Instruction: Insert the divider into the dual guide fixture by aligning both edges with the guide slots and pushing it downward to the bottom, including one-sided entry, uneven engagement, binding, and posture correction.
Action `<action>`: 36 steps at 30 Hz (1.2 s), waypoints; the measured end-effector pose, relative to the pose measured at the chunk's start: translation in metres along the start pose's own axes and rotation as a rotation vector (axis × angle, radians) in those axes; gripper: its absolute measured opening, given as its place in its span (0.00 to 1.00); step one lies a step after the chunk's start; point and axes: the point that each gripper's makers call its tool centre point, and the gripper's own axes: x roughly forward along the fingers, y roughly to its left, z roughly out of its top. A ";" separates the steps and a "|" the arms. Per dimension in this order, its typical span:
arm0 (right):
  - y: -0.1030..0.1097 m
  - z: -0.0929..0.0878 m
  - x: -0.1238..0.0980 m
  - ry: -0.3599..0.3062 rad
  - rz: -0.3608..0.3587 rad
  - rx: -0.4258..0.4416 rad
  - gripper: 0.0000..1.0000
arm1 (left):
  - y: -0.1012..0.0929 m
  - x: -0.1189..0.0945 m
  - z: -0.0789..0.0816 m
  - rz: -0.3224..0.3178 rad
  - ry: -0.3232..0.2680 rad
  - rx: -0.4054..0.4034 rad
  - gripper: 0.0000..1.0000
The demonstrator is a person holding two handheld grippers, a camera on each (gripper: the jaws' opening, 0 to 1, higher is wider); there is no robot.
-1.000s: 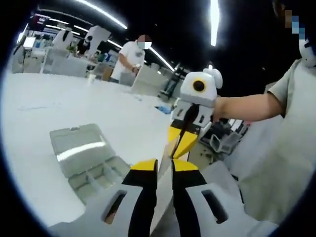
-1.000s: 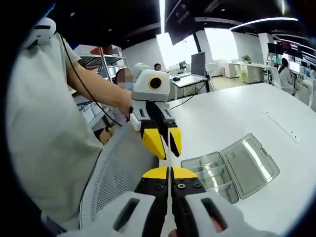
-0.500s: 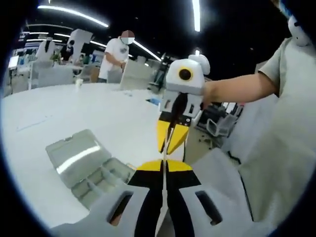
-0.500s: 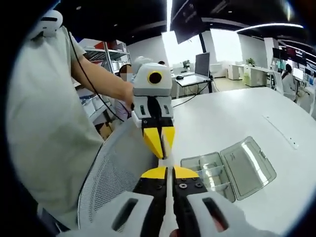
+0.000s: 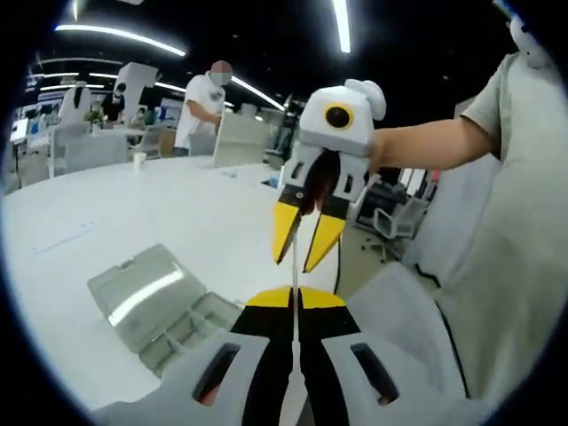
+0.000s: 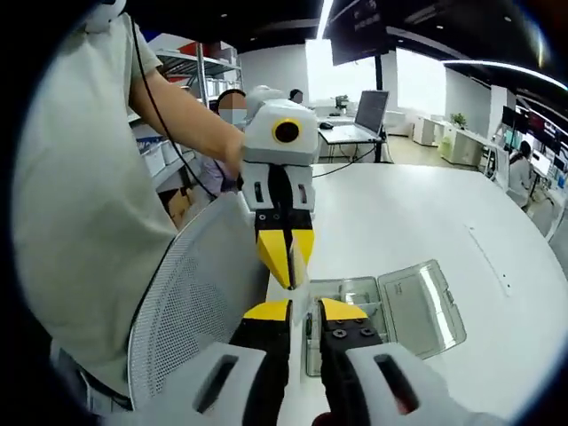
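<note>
So the divider is nowhere near the fixture yet, it's up in the air, a thin pale sheet seen edge-on and pinched tight between the closed jaws of the left gripper. The right gripper, facing it from just ahead, has its yellow jaws spread a bit and isn't holding anything; in the right gripper view its own tips show a small gap too, with the left gripper closed on the sheet's top edge. The clear plastic box, lid flopped open on the white table, sits well below and off to the side. My worry: with only one end gripped, the sheet can twist or droop, so one edge catches its slot first and it jams on the way down. Pushing harder could bend it.
</note>
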 end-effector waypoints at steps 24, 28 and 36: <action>0.009 -0.005 0.018 0.325 0.101 -0.229 0.00 | 0.001 0.009 -0.017 0.020 0.142 0.130 0.00; 0.010 -0.008 0.021 0.373 0.115 -0.246 0.00 | 0.001 0.008 -0.021 0.024 0.157 0.141 0.00; 0.015 -0.013 0.030 0.447 0.146 -0.278 0.00 | -0.002 0.005 -0.029 0.032 0.160 0.152 0.00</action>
